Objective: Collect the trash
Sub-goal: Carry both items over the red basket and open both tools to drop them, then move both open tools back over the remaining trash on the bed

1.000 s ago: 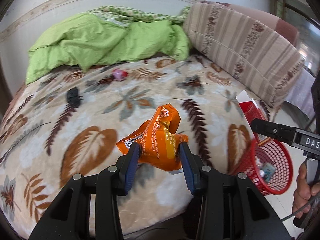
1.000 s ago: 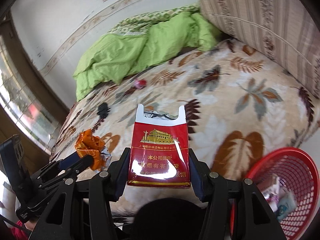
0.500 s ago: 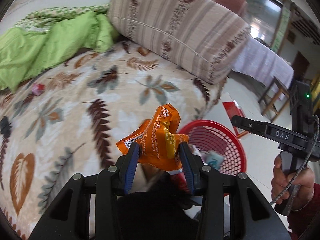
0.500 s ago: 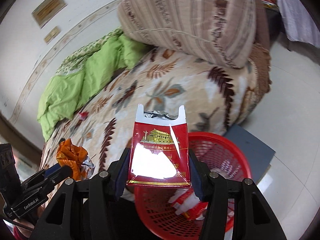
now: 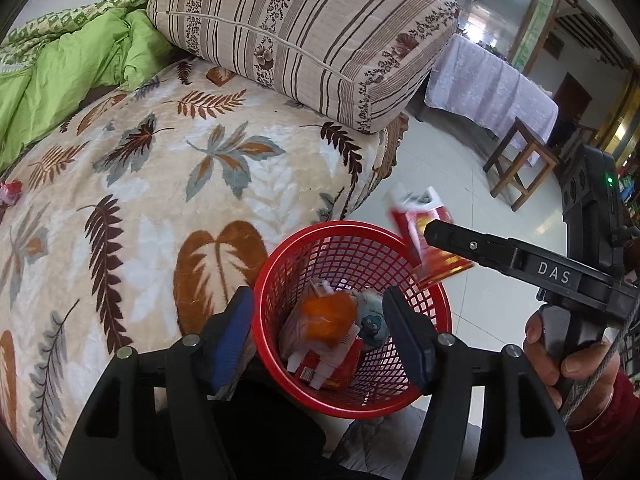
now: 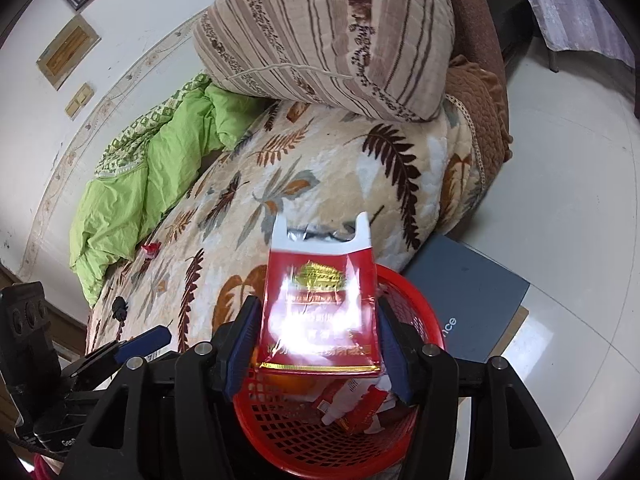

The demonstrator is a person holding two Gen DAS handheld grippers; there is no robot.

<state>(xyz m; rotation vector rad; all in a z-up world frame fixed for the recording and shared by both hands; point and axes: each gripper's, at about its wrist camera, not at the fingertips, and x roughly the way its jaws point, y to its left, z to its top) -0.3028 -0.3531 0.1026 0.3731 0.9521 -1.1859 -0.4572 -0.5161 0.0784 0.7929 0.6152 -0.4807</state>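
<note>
Beside the leaf-print bed (image 5: 168,208), the red basket (image 5: 276,272) catches the orange wrapper (image 5: 328,316) under the opening, empty left gripper (image 5: 320,334). Right gripper (image 6: 318,338), opening, barely holds the cigarette pack (image 6: 320,304); it may clip the rim and fall outside.

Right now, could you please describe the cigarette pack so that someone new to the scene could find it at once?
Start at the bed with the leaf-print blanket; beside its edge sits a red mesh basket. Just above the basket, between the fingers of the right gripper, whose jaws are opening, is the cigarette pack. It is red with a gold emblem and an open white top, unlike the orange wrapper inside the basket.
</note>
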